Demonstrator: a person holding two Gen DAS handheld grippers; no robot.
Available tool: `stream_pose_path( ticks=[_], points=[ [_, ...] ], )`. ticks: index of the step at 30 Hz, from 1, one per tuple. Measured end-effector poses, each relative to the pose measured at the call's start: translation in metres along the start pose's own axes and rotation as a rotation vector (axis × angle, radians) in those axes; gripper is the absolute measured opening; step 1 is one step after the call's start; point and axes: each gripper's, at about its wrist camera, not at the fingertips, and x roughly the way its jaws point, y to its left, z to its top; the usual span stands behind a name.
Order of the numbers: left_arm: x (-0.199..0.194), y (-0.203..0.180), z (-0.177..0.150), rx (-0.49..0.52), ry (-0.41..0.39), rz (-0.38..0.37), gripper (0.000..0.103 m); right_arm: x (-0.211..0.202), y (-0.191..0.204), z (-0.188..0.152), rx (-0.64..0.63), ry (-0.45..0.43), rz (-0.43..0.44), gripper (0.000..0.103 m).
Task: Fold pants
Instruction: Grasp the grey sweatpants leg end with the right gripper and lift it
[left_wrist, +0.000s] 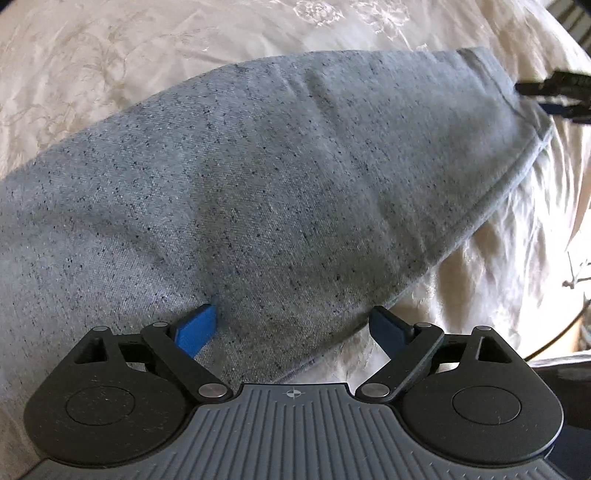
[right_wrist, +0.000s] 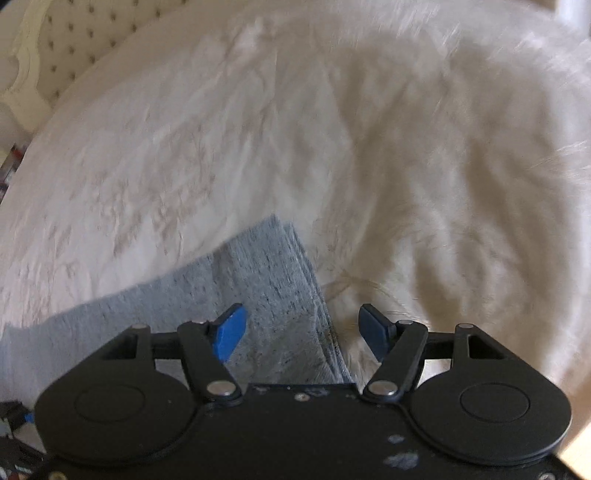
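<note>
The gray pants (left_wrist: 258, 192) lie flat on the white bed cover (left_wrist: 110, 74). My left gripper (left_wrist: 291, 328) is wide open, right over the near edge of the cloth, and it holds nothing. My right gripper (right_wrist: 301, 328) is open too, over the far end by the hem, with one finger above the cloth and one above the bed. The right picture is blurry, so I can't tell if it touches the cloth.

What could go wrong? If I close my jaws too low, I may pinch the bed cover with the pants. If I grab just the top layer, the layers may slide apart. If one side lifts faster, the fold may come out crooked.
</note>
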Motion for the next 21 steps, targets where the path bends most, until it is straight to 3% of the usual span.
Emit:
stream_pose_path(
  ticks=[4, 6, 7, 8, 12, 16, 21],
  points=[
    [-0.015, 0.008, 0.004, -0.055, -0.027, -0.042, 0.090, 0.027, -0.011, 0.006, 0.016, 0.101, 0.089, 0.073],
    [-0.027, 0.011, 0.011, -0.072, -0.068, -0.054, 0.090, 0.033, -0.011, 0.007, 0.020, 0.138, 0.147, 0.049],
    [-0.031, 0.011, 0.017, -0.072, -0.089, -0.050, 0.090, 0.035, -0.011, 0.006, 0.027, 0.161, 0.171, 0.022],
    [-0.033, 0.011, 0.022, -0.073, -0.104, -0.042, 0.090, 0.036, -0.010, 0.005, 0.032, 0.175, 0.177, 0.018],
    [-0.031, 0.013, 0.051, -0.099, -0.149, -0.005, 0.090, 0.022, -0.013, -0.001, 0.098, 0.132, 0.189, 0.012],
    [-0.018, 0.012, 0.081, -0.111, -0.178, 0.088, 0.090, -0.013, -0.005, -0.001, 0.108, 0.056, 0.191, 0.010],
    [0.014, 0.016, 0.111, -0.146, -0.129, 0.168, 0.092, -0.043, 0.012, -0.001, 0.110, 0.008, 0.213, 0.010]
  ],
)
